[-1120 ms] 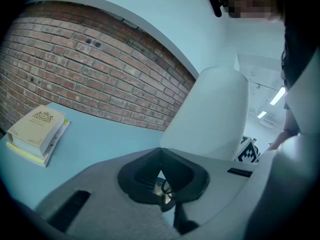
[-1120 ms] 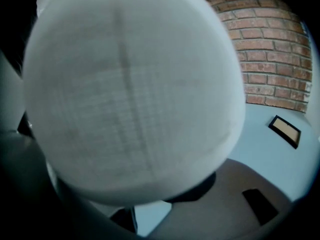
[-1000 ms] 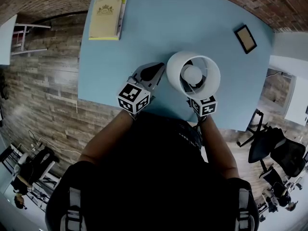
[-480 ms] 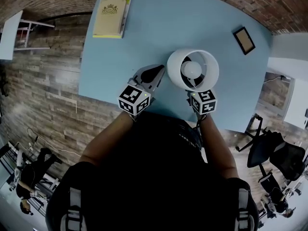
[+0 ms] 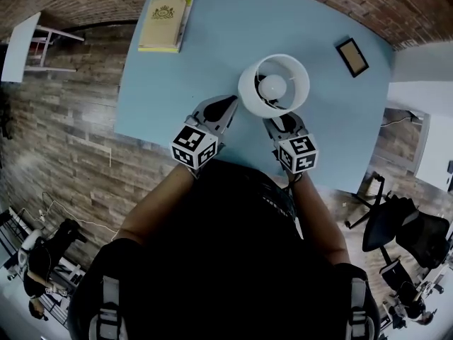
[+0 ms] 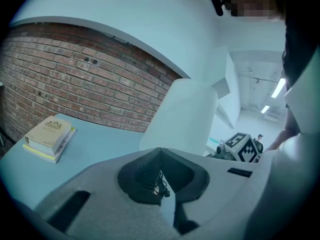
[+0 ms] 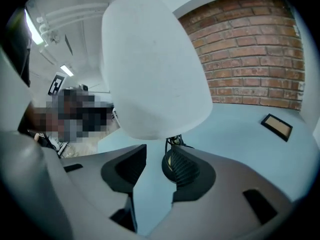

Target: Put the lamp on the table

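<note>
Lamp (image 5: 272, 87) stands on the table (image 5: 212, 41); right gripper (image 5: 283, 122) gapes by its stem, left gripper (image 5: 228, 105) clenched empty. Placing looks done; next, back off without nudging.

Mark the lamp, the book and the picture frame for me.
lamp (image 5: 272, 86): head view, on the bulb inside the shade.
book (image 5: 165, 24): head view, middle of its cover.
picture frame (image 5: 352, 57): head view, centre of its panel.
</note>
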